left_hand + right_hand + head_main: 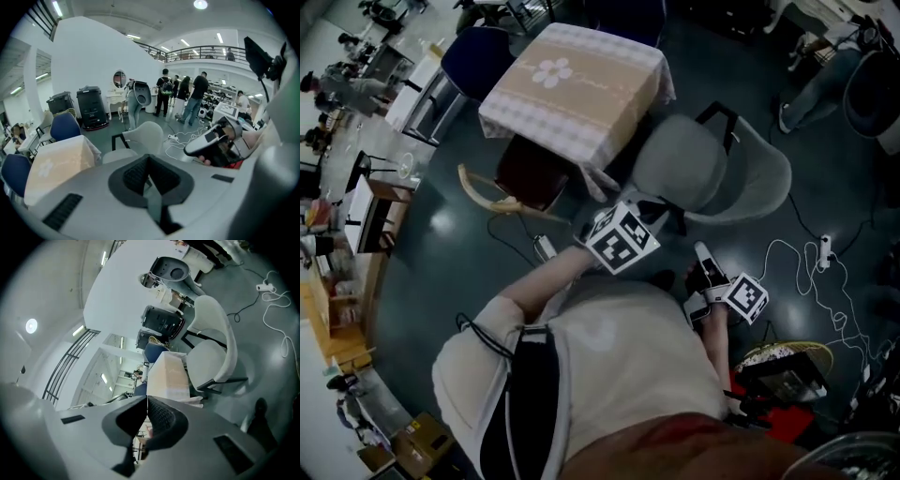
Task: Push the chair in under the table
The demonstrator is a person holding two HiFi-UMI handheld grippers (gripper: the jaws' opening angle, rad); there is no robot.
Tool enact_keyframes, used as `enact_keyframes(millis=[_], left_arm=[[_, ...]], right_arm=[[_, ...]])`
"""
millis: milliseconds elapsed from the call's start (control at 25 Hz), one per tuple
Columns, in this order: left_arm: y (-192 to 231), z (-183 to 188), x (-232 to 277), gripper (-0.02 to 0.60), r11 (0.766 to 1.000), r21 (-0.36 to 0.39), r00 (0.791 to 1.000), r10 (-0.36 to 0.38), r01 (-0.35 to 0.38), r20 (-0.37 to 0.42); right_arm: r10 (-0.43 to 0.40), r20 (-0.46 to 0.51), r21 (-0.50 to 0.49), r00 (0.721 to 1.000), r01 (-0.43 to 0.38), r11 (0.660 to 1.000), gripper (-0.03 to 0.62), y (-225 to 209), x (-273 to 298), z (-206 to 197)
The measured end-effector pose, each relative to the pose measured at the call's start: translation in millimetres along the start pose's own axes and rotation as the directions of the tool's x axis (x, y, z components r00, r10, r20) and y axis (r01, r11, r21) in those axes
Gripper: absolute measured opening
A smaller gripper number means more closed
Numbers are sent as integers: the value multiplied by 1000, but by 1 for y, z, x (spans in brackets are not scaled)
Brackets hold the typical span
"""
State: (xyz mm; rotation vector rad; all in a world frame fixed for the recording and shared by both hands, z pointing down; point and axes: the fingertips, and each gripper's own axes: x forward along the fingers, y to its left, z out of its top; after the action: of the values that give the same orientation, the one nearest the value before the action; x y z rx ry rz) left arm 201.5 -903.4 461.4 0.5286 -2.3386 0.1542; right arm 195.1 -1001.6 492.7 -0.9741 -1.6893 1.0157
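The table (572, 89) with its checked cloth stands far from me. The grey shell chair (712, 169) sits at its near right corner, not tucked under. My left tongs (149, 159) angle down toward the seat and my right tongs (146, 401) are nearer me, rolled sideways — both pinched shut, empty.

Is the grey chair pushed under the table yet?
Not yet. Done: nothing; the grey shell chair sits out beside the cloth-covered table. In hand: left gripper and right gripper, jaws shut and empty, are short of it. Left: reach the chair, push it in.
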Motion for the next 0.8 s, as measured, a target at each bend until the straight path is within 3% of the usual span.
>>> enact_keyframes(millis=[160, 400, 600, 800], left_arm=[[-7, 6, 9, 8, 998, -38, 999, 54, -54, -10], [-20, 5, -6, 8, 985, -104, 990, 138, -139, -18], [-30, 8, -14, 8, 982, -53, 983, 177, -179, -37], [-15, 20, -25, 8, 982, -7, 982, 190, -190, -19]], right_arm=[[1, -51, -7, 999, -1, 1000, 11, -19, -10, 19], [22, -158, -83, 987, -35, 996, 11, -10, -12, 25], [-6, -174, -136, 985, -18, 991, 11, -13, -19, 36], [-12, -127, -110, 992, -2, 994, 11, -18, -18, 45]])
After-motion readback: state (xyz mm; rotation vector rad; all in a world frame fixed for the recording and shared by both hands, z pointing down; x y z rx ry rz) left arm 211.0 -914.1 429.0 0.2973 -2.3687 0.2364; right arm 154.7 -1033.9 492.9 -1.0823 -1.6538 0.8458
